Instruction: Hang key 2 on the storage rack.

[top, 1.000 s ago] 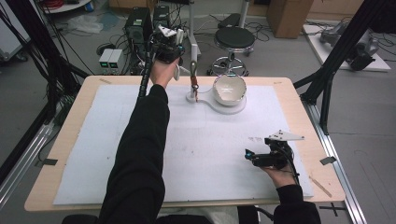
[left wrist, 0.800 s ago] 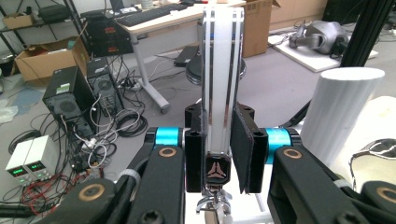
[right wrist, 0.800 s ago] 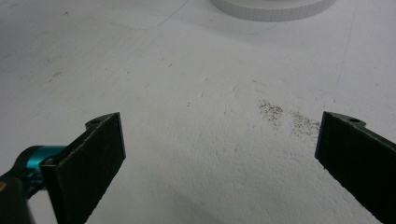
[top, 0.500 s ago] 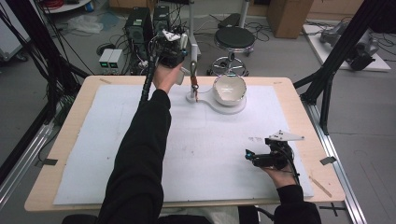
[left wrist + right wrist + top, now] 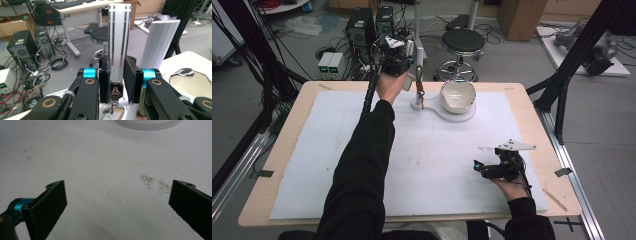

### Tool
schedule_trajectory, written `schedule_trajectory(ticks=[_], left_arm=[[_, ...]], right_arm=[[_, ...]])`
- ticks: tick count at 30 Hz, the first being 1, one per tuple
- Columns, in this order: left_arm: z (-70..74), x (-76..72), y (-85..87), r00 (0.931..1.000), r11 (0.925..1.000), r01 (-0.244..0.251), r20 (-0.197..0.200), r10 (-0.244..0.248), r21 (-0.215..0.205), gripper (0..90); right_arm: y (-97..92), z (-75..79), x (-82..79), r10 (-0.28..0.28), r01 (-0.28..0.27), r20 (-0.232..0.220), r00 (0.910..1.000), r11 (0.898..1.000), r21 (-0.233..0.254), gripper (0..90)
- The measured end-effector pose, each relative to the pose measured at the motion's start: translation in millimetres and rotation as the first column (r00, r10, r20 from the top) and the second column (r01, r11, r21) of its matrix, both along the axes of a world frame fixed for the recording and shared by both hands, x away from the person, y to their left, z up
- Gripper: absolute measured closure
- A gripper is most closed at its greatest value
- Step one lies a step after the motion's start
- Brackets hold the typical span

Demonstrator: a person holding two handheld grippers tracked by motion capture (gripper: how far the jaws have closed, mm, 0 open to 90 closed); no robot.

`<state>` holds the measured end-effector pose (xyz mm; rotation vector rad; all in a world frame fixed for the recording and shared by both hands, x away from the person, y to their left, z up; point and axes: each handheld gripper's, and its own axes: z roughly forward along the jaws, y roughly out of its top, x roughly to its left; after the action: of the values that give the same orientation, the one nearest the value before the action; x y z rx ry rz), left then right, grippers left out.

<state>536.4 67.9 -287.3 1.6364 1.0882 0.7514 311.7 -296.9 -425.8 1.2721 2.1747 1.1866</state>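
A white bowl [image 5: 457, 95] sits on a flat white stand [image 5: 462, 114] at the far middle of the table. A thin post [image 5: 418, 82] with a reddish tip rises from the stand's left end. My left gripper [image 5: 408, 61] reaches over the far edge beside that post. In the left gripper view its jaws are shut [image 5: 117, 68] on a white upright bar [image 5: 119, 32] with two dark stripes. A ribbed white column [image 5: 160, 42] stands just right of the bar. My right gripper [image 5: 479, 167] rests low over the white mat [image 5: 437, 160] at the front right, jaws wide open [image 5: 117, 195] with nothing between them.
The mat covers most of the wooden table [image 5: 537, 115]. Beyond the far edge stand a round black stool [image 5: 464, 40], computer cases [image 5: 362, 25] and loose cables. Black frame legs [image 5: 562, 90] rise at the table's right side. A dark speckled stain [image 5: 155, 183] marks the mat.
The left hand has shifted only slightly at the post, still closed on the white bar. The right gripper has stayed where it was.
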Motion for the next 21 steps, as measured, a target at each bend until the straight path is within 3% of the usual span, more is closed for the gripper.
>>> schedule_trajectory(ticks=[7,14,21], left_arm=[[-10.5,-3.6,2.3,0.9997,0.9988,0.015,-0.020,-0.015,-0.046,75.5],[-18.3,-7.1,-2.9,0.9989,0.9984,0.035,-0.028,-0.036,-0.044,75.4],[-19.9,-8.3,3.4,0.9988,0.9975,0.031,-0.037,-0.034,-0.063,73.0]], right_arm=[[0.8,-0.1,-0.3,-0.002,0.002,-0.002,1.0000,1.000,0.001,0.8],[0.7,-0.3,-0.1,-0.003,0.003,-0.002,1.0000,1.000,-0.003,0.8],[0.3,-0.2,-0.2,-0.001,0.001,-0.001,1.0000,1.000,-0.002,0.8]])
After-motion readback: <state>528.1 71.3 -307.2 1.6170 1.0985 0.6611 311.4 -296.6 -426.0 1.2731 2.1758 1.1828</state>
